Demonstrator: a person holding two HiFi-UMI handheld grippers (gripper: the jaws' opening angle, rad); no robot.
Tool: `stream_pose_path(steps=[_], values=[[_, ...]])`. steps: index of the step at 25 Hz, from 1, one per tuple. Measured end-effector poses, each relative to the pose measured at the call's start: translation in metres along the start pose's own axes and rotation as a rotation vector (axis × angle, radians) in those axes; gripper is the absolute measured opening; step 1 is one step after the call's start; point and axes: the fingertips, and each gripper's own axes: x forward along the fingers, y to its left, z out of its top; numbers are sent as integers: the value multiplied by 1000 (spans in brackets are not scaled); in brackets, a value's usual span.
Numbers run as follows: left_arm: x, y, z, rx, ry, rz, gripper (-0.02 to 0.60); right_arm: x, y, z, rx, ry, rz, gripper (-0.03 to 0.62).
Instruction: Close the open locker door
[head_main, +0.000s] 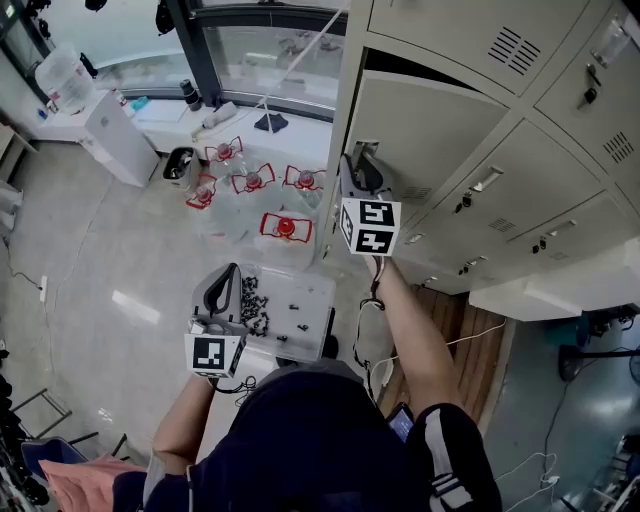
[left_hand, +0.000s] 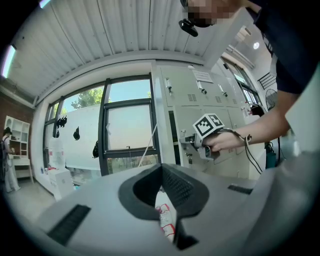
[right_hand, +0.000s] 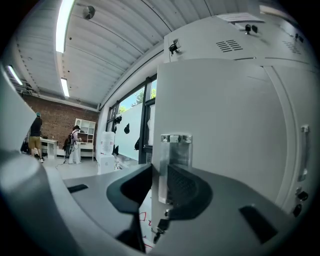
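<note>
A grey locker door (head_main: 430, 130) stands swung out from the locker bank (head_main: 560, 90). My right gripper (head_main: 362, 165) is at the door's free edge, its jaws on either side of that edge. In the right gripper view the door (right_hand: 225, 125) fills the right half. Its metal latch plate (right_hand: 175, 150) sits between the pads, and the right gripper (right_hand: 162, 170) is shut on the edge. My left gripper (head_main: 230, 272) hangs low to the left, away from the lockers. Its tips meet with nothing between them in the left gripper view (left_hand: 161, 167).
A clear bin (head_main: 310, 325) with dark small parts stands on the floor below the left gripper. Several red-handled clear containers (head_main: 285, 227) lie beyond it. A white cabinet (head_main: 120, 135) and windows are at the far left. Two people (right_hand: 75, 145) stand far off.
</note>
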Motion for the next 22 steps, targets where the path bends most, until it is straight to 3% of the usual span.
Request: stream_pose_path(steps=[8, 22], values=[[6, 19, 0, -10, 2, 35, 3, 22, -8, 2, -8, 9, -48, 91], [33, 19, -2, -18, 8, -31, 3, 43, -18, 4, -14, 13, -94, 86]])
